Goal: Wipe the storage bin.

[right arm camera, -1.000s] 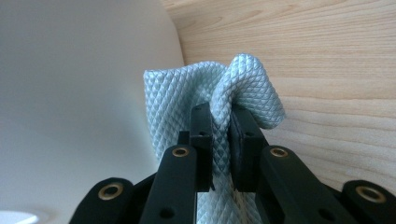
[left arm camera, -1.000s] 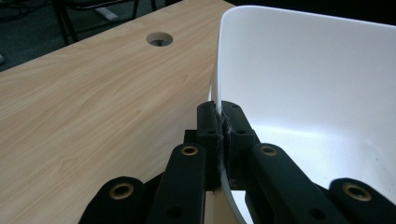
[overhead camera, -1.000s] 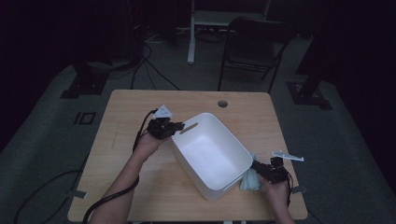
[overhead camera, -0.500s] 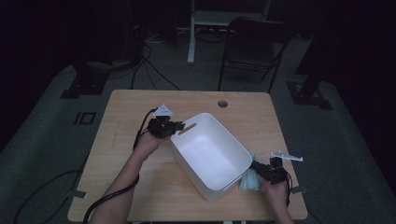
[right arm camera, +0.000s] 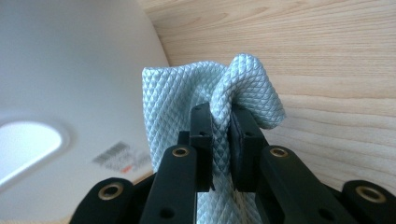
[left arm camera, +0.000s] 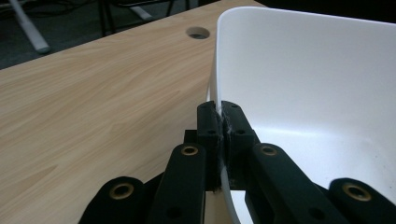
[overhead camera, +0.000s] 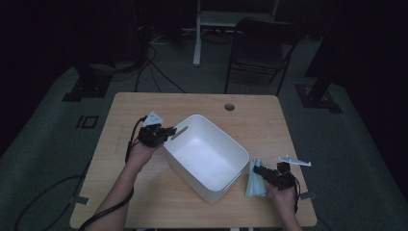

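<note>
There is one white tub (overhead camera: 207, 156) in the middle of one wooden table (overhead camera: 260, 120). It sits a bit crooked. The left gripper (overhead camera: 169, 132) pinches the thin rim of the tub at its left corner, one jaw inside and one jaw outside. There is one pale blue cloth (overhead camera: 254, 177) on the table, just beside the right side of the tub. The right gripper (overhead camera: 256, 170) squeezes a fold of that cloth tight between its two jaws. The table has one round hole (overhead camera: 229, 107) near its far edge.
</note>
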{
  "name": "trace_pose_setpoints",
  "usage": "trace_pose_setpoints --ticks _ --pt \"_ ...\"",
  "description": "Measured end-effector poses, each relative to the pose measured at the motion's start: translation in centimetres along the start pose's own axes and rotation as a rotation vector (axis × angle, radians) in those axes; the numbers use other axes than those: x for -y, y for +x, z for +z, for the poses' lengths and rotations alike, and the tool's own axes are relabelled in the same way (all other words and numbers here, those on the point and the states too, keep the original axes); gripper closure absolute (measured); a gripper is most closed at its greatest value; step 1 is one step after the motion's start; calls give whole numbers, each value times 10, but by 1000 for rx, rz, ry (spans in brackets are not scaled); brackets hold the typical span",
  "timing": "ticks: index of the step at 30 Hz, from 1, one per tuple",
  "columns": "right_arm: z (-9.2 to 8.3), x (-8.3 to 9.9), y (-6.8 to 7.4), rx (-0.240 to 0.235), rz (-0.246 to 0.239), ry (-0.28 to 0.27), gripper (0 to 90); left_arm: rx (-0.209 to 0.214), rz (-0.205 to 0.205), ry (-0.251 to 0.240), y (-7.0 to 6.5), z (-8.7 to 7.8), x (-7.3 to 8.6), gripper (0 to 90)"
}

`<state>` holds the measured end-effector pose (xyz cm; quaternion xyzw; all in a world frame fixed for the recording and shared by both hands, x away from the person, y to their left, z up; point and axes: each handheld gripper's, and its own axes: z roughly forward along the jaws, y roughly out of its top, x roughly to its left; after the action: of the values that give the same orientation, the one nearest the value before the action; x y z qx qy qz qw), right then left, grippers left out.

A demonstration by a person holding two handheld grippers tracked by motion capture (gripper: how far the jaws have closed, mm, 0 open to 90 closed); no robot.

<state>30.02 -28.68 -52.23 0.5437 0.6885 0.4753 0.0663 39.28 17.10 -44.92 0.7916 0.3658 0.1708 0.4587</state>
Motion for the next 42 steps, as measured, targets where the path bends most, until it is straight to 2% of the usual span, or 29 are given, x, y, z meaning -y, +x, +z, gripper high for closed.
trace_pose_setpoints --ticks 8,12,18,22,24,25,27,29,33,35,37,39,42 --pt "2 0 2 -4 -7 5 815 -98 -53 -12 1 -19 13 879" --pt "2 0 4 -7 -9 6 815 -154 -83 -2 1 -28 17 878" --pt "3 0 6 -18 -10 9 815 -204 -118 1 -6 -40 24 877" --pt "0 -3 15 -44 -30 2 814 -212 -120 -5 -11 -45 29 876" --pt "-4 -7 23 -67 -45 -17 815 -209 -134 -2 -13 -48 31 873" --pt "-7 -10 28 -79 -53 -28 814 -214 -129 1 -15 -48 31 872" --pt "-12 -15 37 -117 -64 -52 814 -214 -141 5 -17 -49 31 872" --pt "-16 -21 47 -160 -72 -78 814 -214 -135 5 -19 -49 31 870" --pt "-19 -34 64 -208 -108 -112 814 -207 -128 13 -24 -49 31 868" --pt "-15 -38 69 -211 -124 -111 814 -197 -114 13 -27 -48 31 866" --pt "-10 -38 72 -194 -138 -108 815 -196 -106 15 -28 -47 32 865" --pt "-8 -37 71 -188 -126 -120 815 -185 -109 9 -27 -47 34 856" --pt "-6 -35 69 -155 -141 -116 816 -168 -75 -14 -28 -47 38 849"
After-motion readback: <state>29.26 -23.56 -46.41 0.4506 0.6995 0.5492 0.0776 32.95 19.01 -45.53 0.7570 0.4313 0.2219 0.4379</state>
